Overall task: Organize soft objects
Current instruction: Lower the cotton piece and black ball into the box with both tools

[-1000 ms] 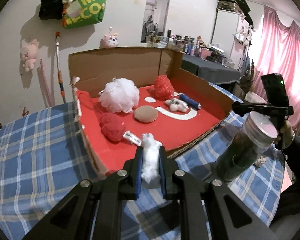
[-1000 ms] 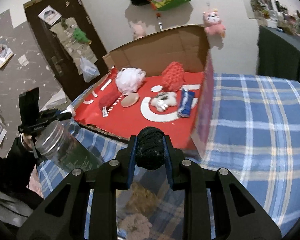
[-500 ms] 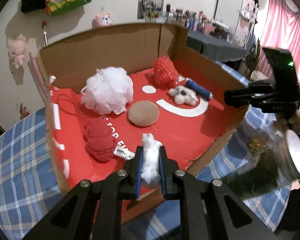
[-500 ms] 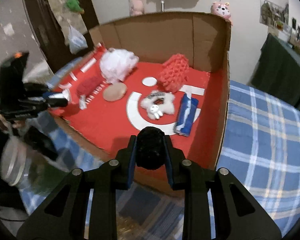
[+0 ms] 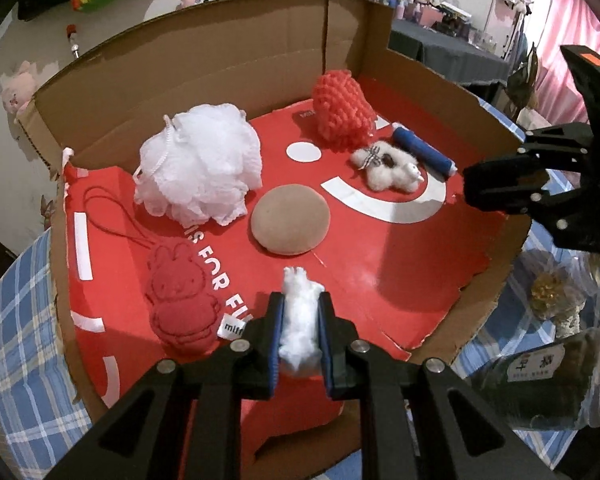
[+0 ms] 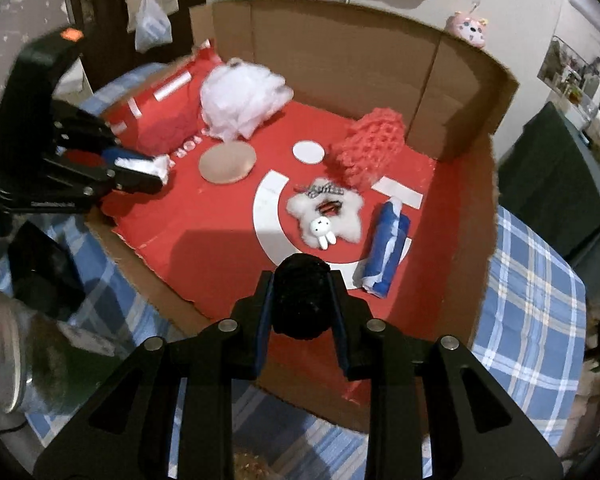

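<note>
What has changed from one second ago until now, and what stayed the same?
Both grippers moved forward over the cardboard box with its red lining. The left gripper keeps its white fluffy piece, and the right gripper keeps its black pompom. The soft objects in the box did not move.

left gripper: matte black angular arms, silver round screws, blue pads
right gripper: same black build, orange marking on top

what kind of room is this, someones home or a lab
Most likely a lived-in home room, perhaps a bedroom: pink curtains, plush toys hung on the wall, and a dark side table crowded with bottles and trinkets. The cardboard box sits on a blue plaid cloth.
</note>
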Motion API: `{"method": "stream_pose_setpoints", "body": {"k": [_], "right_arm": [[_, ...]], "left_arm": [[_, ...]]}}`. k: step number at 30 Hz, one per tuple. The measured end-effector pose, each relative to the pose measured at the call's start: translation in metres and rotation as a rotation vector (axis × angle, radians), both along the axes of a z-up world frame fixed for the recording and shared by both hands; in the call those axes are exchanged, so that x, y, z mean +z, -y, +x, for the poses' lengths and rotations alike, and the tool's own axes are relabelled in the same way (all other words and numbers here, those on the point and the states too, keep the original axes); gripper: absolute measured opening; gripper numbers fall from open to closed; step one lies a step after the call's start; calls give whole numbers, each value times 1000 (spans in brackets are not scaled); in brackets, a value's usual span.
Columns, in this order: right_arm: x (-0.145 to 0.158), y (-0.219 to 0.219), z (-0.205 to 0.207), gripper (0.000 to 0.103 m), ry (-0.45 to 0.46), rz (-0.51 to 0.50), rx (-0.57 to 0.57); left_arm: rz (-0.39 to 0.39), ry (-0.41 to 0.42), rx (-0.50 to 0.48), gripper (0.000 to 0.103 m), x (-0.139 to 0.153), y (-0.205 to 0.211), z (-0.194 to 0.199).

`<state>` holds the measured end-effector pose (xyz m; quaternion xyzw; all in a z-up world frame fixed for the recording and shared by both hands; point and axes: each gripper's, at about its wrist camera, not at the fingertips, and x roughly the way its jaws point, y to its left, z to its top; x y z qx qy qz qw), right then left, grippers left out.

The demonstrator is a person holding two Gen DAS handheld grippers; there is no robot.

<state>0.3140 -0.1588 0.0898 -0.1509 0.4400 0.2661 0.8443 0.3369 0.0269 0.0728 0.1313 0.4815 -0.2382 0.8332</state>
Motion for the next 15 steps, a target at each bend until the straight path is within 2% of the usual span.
{"method": "stream_pose_setpoints", "body": {"k": [5, 11, 13, 15], "right_arm": [[-14, -10, 13, 26, -51, -49, -6], [-22, -18, 19, 26, -49, -118, -5], [-24, -19, 21, 26, -50, -128, -9], [-25, -19, 22, 26, -56, -135, -10]], "left_arm": [[25, -4, -11, 16, -2, 5, 1], [42, -14, -14, 19, -8, 10, 4], [41, -15, -14, 22, -9, 10, 6], [41, -12, -10, 30, -9, 10, 7]]}}
